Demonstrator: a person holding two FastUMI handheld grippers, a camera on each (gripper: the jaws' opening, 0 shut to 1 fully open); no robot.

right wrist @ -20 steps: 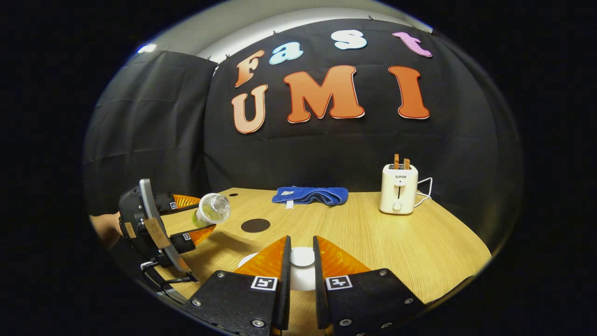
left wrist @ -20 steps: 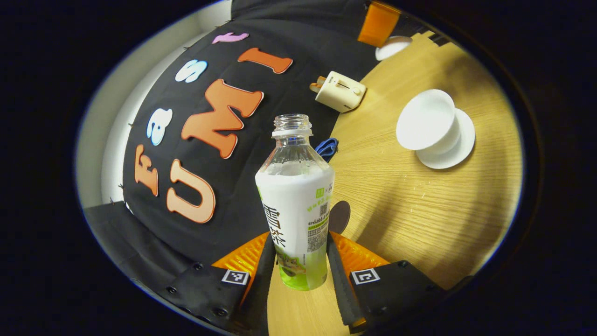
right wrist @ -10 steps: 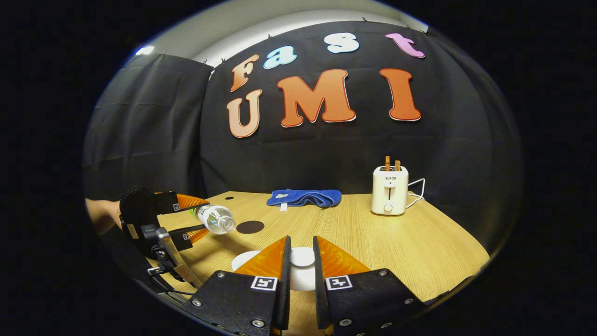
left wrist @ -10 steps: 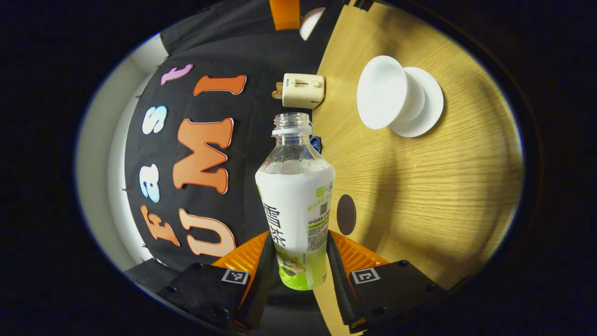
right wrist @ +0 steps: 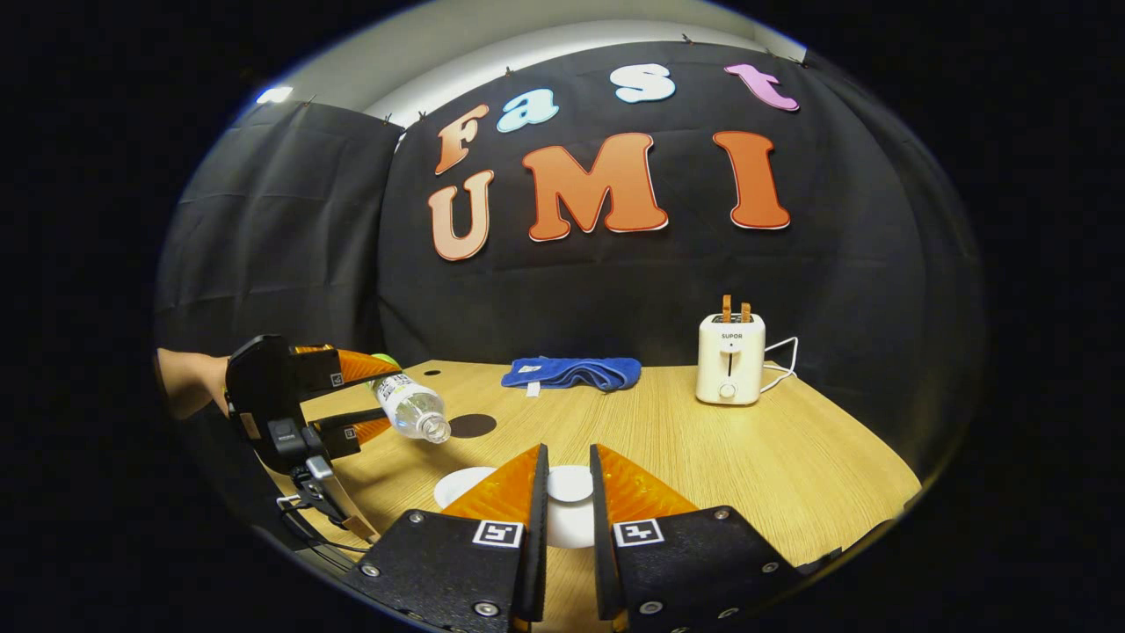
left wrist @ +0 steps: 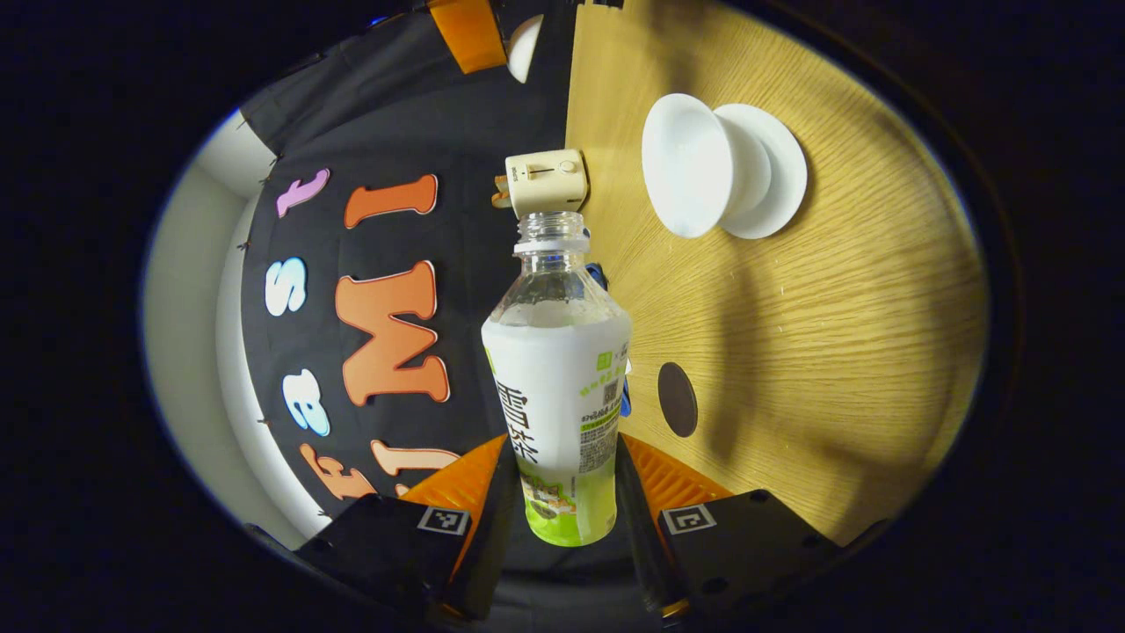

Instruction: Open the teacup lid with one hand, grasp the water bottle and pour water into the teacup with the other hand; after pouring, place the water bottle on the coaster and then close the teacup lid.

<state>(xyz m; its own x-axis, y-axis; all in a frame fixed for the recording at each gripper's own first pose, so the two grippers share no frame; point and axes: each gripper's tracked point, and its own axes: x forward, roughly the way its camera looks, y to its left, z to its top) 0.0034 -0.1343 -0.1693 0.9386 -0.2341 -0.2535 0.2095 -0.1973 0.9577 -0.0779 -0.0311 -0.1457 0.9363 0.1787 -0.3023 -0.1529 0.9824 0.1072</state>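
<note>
Water bottle clamped, tipped, in left gripper; right gripper pinches teacup lid.

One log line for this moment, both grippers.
left gripper: shut on uncapped plastic water bottle, tipped toward white teacup | right gripper: shut on white teacup lid | dark round coaster: bare

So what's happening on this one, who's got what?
A person is working two handheld grippers at a wooden table. The left gripper is shut on an uncapped water bottle, tipped toward lying flat with its mouth pointing at the lidless white teacup on its saucer. No water can be seen leaving it. The right gripper holds the white teacup lid above the table. The dark round coaster lies bare; a blue cloth and a toaster sit at the back.
</note>
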